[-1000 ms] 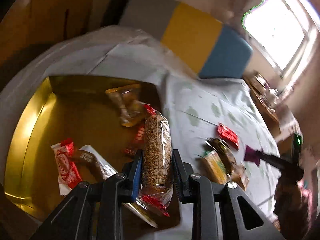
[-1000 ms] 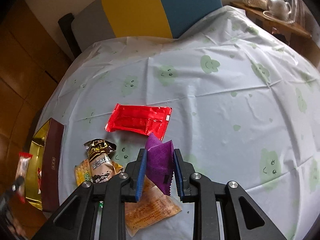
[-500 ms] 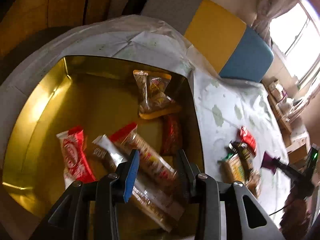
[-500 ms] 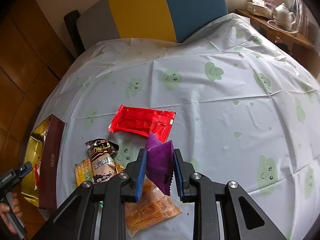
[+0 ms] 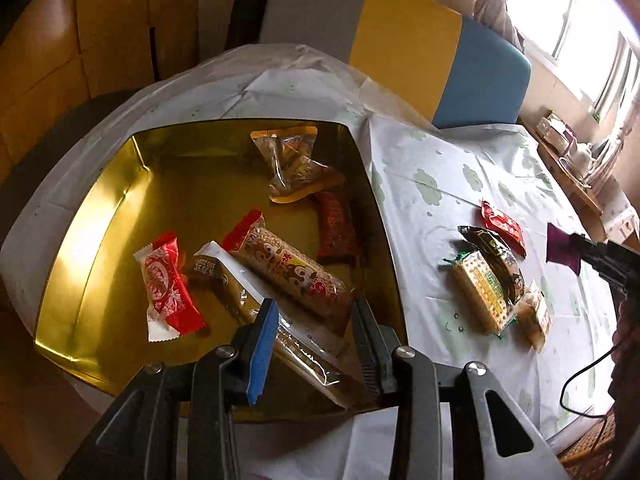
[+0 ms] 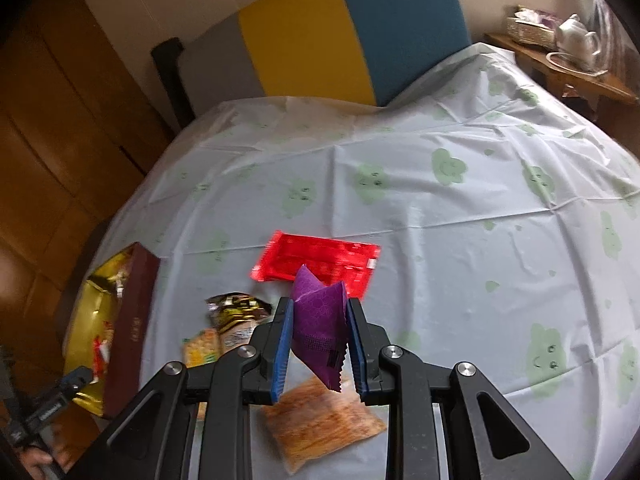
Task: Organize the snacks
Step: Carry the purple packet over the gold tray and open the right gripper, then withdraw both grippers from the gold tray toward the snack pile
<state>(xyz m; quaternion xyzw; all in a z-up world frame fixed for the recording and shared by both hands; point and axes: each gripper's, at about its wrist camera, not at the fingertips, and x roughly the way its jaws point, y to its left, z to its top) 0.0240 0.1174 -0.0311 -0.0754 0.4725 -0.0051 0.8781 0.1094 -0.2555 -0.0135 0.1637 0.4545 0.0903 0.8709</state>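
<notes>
At the left of the table sits the gold tin [image 5: 92,216], open. Inside, from left: a red-and-white candy packet [image 5: 168,286], a long clear-wrapped bar [image 5: 256,316], a peanut brittle bar with red ends [image 5: 292,270] lying partly across it, a dark red packet [image 5: 336,226] by the right wall, and a clear orange-edged pouch [image 5: 294,164] at the far side. The left gripper [image 5: 314,320] hangs over the tin's near edge, jaws parted and gripping nothing, the brittle bar's near end lying loose between them. Right of the tin, on the cloud-print tablecloth [image 6: 440,240], lie a cracker pack [image 5: 482,288], a dark gold-printed packet [image 6: 236,312], a red wrapper [image 6: 320,256] and an orange snack bag [image 6: 324,416]. The right gripper [image 6: 318,344] is clamped on a purple sachet [image 6: 318,320], held above the cloth near these
</notes>
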